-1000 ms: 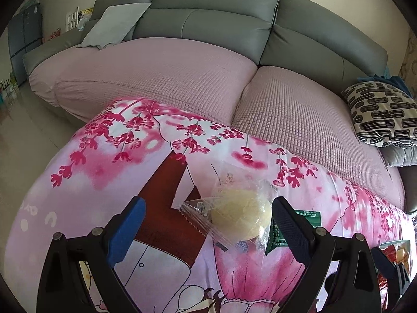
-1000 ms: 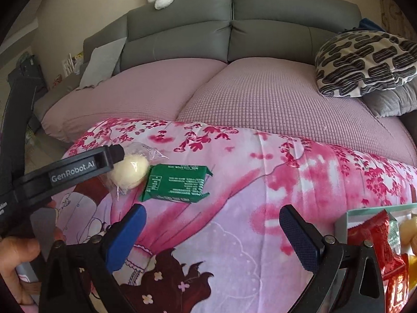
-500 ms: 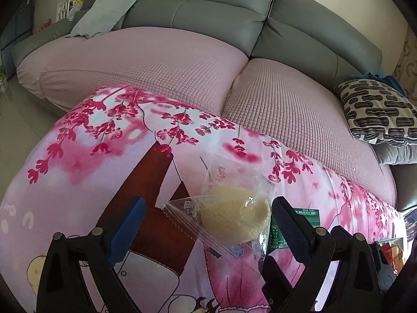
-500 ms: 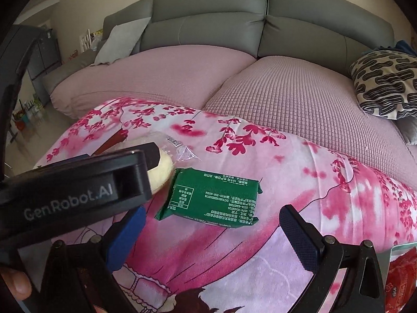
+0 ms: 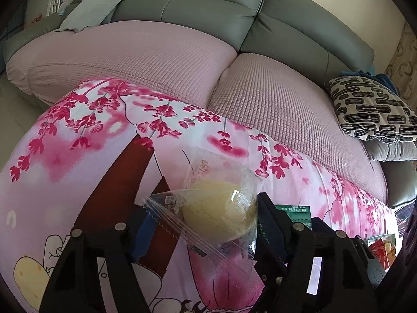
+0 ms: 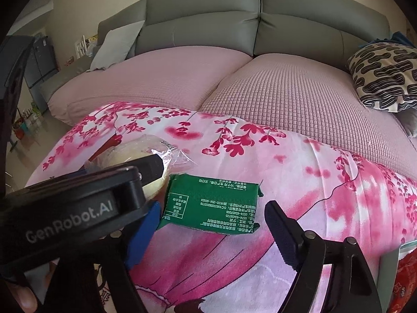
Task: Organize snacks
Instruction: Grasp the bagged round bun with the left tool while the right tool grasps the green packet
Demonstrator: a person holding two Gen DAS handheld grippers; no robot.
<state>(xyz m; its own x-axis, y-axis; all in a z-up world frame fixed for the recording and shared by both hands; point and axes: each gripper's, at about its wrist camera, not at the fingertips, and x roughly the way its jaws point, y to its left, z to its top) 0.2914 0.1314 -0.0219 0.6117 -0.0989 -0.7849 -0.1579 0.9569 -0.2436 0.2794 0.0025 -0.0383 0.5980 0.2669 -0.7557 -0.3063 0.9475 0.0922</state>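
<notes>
Pastry (image 5: 219,214) in its clear wrapper is being closed on by the left hand-held gripper (image 5: 200,221): the jaws, wide a moment ago, have just been narrowing and are now bracketing the bag, the right pad looking pressed to its side. A pick-up is judged to be starting. The pastry is lying on the pink floral cloth (image 5: 78,140) over the worktop, left of the green packet (image 6: 211,206). That packet is being framed by the right hand-held gripper (image 6: 208,232), also just narrowed, but is not yet being touched. A snack box (image 6: 401,268) is being glimpsed at the near right.
</notes>
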